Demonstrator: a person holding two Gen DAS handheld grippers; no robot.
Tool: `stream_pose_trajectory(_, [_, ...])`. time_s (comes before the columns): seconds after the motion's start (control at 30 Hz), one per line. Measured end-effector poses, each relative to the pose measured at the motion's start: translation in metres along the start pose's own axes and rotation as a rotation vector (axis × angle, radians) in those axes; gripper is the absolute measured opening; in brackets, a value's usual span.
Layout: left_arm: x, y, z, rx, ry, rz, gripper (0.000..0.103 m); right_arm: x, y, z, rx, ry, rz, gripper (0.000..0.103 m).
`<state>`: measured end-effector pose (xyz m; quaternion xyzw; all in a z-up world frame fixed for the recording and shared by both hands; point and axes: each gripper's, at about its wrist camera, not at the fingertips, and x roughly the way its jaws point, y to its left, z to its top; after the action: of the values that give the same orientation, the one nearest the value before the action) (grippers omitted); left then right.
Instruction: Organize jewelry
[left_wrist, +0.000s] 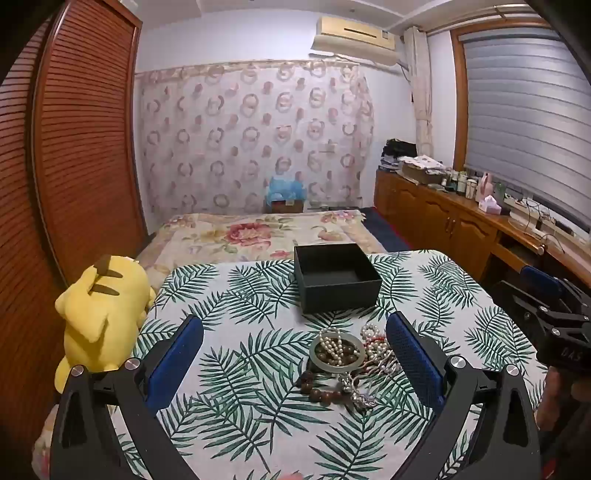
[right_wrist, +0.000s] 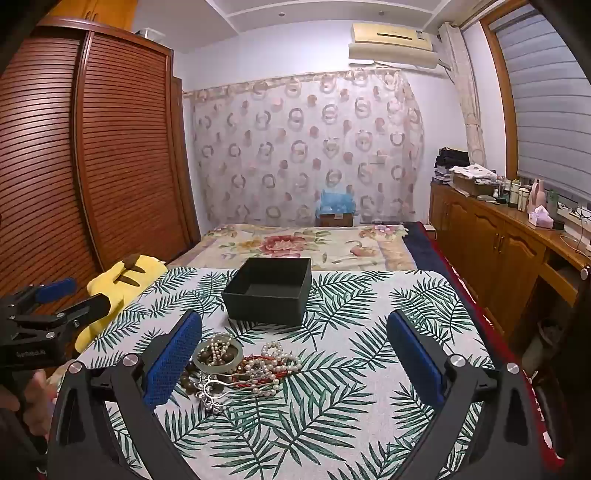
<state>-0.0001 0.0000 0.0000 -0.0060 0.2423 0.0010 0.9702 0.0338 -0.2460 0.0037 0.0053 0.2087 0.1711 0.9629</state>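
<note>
A pile of jewelry lies on the leaf-print tablecloth (left_wrist: 229, 398) (right_wrist: 332, 406): a pale green bangle (left_wrist: 316, 360) (right_wrist: 236, 360), pearl strands (left_wrist: 373, 334) (right_wrist: 277, 352), brown wooden beads (left_wrist: 319, 395) (right_wrist: 186, 384), a red cord (right_wrist: 258, 360) and a silver piece (right_wrist: 210, 395). Behind it stands an open, empty dark box (left_wrist: 338, 277) (right_wrist: 269, 291). My left gripper (left_wrist: 295, 354) hovers open over the pile, nearer its right finger. My right gripper (right_wrist: 295, 354) is open too, with the pile beside its left finger. Each gripper shows at the edge of the other's view.
A yellow plush toy (left_wrist: 99, 314) (right_wrist: 122, 280) lies at the table's left edge. A bed with a floral cover (left_wrist: 258, 232) (right_wrist: 306, 243) stretches behind the table. Wooden cabinets (left_wrist: 443, 218) (right_wrist: 491, 243) with clutter run along the right, a slatted wardrobe (left_wrist: 74, 147) on the left.
</note>
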Motion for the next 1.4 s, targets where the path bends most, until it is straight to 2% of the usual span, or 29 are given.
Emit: stream_pose_trajectory(1.4, [-0.002, -0.0008, 0.0028, 0.002, -0.011, -0.001, 0.096, -0.0011, 0.0019, -0.0008, -0.001, -0.001, -0.002, 0.101])
